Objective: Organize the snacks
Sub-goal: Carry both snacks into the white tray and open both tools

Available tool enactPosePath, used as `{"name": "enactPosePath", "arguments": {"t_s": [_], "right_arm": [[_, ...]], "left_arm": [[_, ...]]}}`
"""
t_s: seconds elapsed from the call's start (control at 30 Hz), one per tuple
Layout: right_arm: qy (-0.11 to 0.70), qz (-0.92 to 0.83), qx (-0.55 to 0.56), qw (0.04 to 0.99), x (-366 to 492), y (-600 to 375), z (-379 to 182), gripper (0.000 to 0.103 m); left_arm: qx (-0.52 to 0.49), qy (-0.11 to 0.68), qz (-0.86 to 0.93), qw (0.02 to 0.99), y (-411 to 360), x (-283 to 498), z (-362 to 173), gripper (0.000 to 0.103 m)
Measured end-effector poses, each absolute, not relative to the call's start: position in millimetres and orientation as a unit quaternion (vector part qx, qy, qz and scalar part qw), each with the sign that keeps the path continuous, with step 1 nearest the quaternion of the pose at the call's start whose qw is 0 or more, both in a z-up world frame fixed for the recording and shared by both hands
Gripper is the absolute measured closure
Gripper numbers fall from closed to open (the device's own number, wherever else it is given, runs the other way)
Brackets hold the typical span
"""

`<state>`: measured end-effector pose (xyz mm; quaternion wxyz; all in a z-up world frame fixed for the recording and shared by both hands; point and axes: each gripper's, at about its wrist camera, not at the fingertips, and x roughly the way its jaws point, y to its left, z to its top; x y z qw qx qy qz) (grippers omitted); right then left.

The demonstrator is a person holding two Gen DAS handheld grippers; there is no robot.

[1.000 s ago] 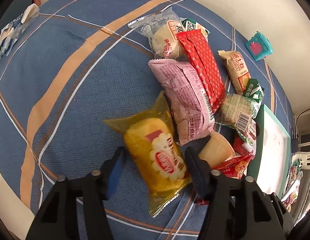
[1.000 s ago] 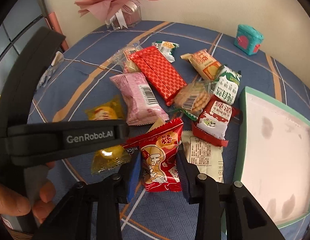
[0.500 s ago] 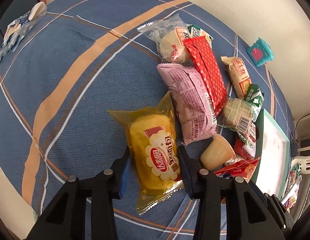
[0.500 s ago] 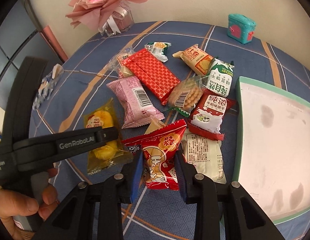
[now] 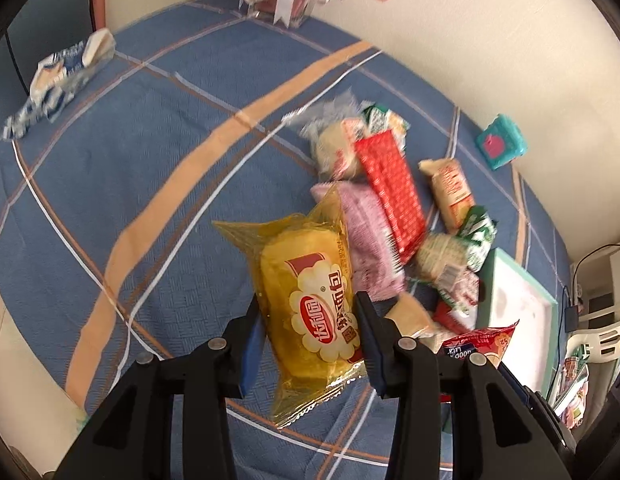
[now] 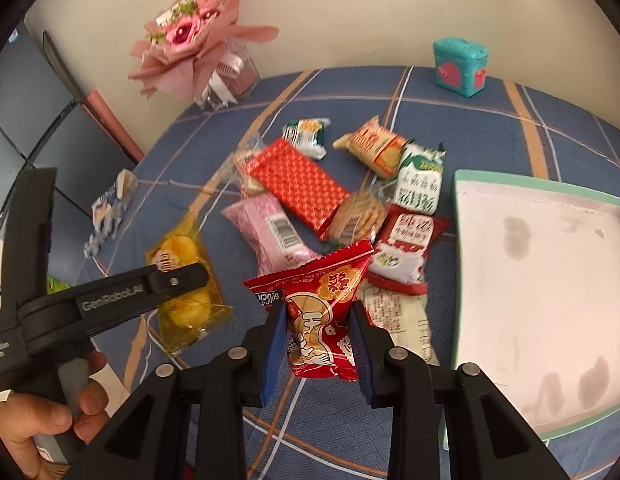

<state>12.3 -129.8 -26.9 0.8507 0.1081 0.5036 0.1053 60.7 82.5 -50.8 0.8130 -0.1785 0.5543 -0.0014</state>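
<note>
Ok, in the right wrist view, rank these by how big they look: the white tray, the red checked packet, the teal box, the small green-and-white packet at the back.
1. white tray
2. red checked packet
3. teal box and small green-and-white packet: they look alike, and both lie far from the camera, so I won't rank them.

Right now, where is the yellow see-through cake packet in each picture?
Left wrist view: the yellow see-through cake packet sits low in the middle, pinched in the left tool.
Right wrist view: it is at the lower left, partly behind that tool.
Shared landmark: the small teal box by the wall.
</note>
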Motion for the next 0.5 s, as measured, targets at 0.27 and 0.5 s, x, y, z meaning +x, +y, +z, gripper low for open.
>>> {"name": "enactPosePath", "arguments": {"t_s": [0.27,0.5], "right_arm": [[0.484,0.060,0.144,0.861,13,-167,-11,0.070],[0.467,-0.032,0.167,0.868,12,-224,-8,0.070]], "left_arm": [[-0.163,0.543,-0.029,0.823,49,68,-25,0.059],[-0.134,0.543,-0.052,0.828,6,72,-11,0.059]]}}
